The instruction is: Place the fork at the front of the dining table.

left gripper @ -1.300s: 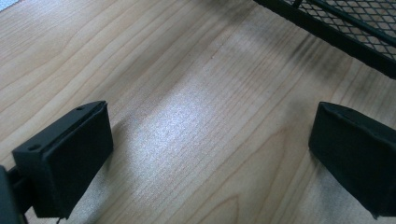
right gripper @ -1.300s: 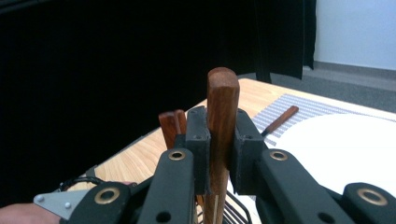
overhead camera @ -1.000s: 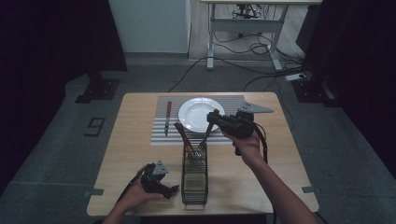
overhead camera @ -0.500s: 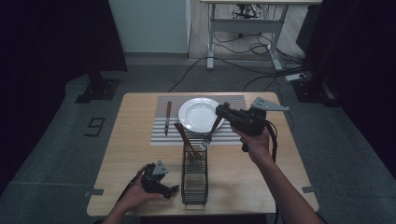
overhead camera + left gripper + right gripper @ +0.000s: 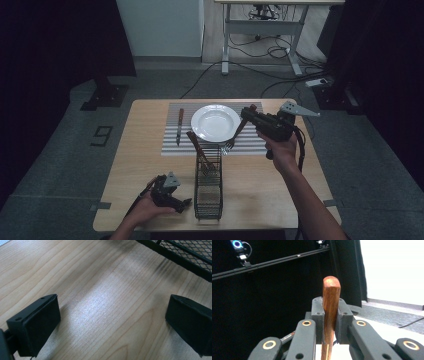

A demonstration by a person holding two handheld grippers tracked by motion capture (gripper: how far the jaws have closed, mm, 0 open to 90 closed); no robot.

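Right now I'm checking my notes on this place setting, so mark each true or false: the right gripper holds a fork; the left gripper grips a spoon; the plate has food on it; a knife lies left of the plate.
1. The right gripper holds a fork. True: jaws clamp its wooden handle.
2. The left gripper grips a spoon. False: its jaws are open over bare table.
3. The plate has food on it. False: it is empty.
4. A knife lies left of the plate. True, on the striped mat.
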